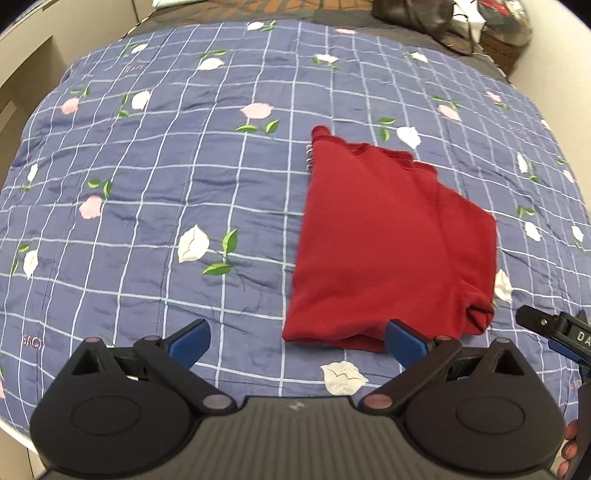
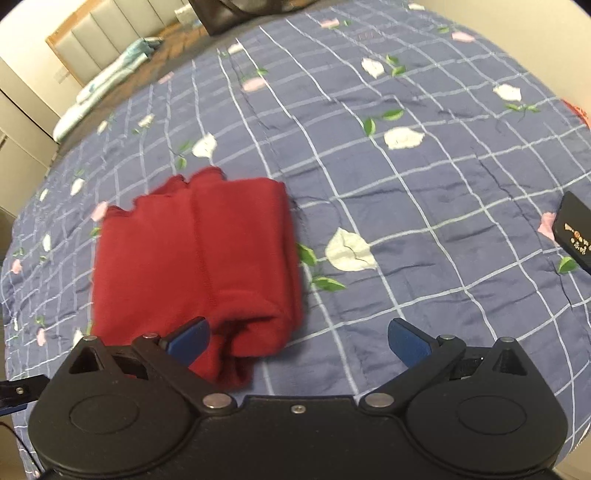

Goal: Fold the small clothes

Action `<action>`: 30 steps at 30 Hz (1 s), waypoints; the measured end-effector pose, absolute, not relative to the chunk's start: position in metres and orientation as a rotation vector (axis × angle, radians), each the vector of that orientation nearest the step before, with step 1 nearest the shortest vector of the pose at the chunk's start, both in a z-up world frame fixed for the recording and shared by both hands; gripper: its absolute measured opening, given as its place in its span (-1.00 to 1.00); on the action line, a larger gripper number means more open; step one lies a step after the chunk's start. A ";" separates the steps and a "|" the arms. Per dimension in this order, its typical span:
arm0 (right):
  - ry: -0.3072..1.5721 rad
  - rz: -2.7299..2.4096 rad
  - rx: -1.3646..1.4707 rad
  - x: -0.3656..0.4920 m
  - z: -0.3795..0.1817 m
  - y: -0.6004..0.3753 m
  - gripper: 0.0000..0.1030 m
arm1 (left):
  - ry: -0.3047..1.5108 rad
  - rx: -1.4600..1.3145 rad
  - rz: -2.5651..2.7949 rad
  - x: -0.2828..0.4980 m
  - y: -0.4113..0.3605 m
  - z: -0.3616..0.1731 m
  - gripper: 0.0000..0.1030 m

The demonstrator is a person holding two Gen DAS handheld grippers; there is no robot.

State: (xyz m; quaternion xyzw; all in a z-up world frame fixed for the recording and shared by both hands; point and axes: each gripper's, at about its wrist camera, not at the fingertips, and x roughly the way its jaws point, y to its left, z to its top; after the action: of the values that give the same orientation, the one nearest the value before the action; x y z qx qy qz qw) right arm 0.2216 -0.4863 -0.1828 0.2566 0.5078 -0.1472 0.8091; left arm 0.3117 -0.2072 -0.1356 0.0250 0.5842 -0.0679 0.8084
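A red garment lies folded flat on the blue checked floral bedspread. My left gripper is open and empty, held above the bedspread, with its right fingertip over the garment's near edge. The same garment shows in the right wrist view, left of centre. My right gripper is open and empty, its left fingertip over the garment's near fold. Part of the right gripper shows at the right edge of the left wrist view.
A dark bag and cluttered items sit at the far end of the bed. A pale bundle of bedding lies by the headboard. A black object sits at the right edge.
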 end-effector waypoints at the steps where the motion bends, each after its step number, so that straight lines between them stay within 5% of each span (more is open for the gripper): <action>1: 1.081 -0.310 0.541 0.221 -0.180 -0.484 0.99 | 1.245 0.057 -0.151 0.311 -0.207 -0.134 0.99; 30: 1.135 -0.106 0.708 0.300 -0.257 -0.527 0.98 | 1.354 0.088 -0.121 0.408 -0.233 -0.233 0.99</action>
State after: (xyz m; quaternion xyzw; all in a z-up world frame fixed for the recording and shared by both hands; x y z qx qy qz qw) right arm 0.3000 -0.5269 -0.2571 0.3282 0.5259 -0.0492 0.7832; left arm 0.4082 -0.2331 -0.2330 0.0408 0.6259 -0.0558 0.7768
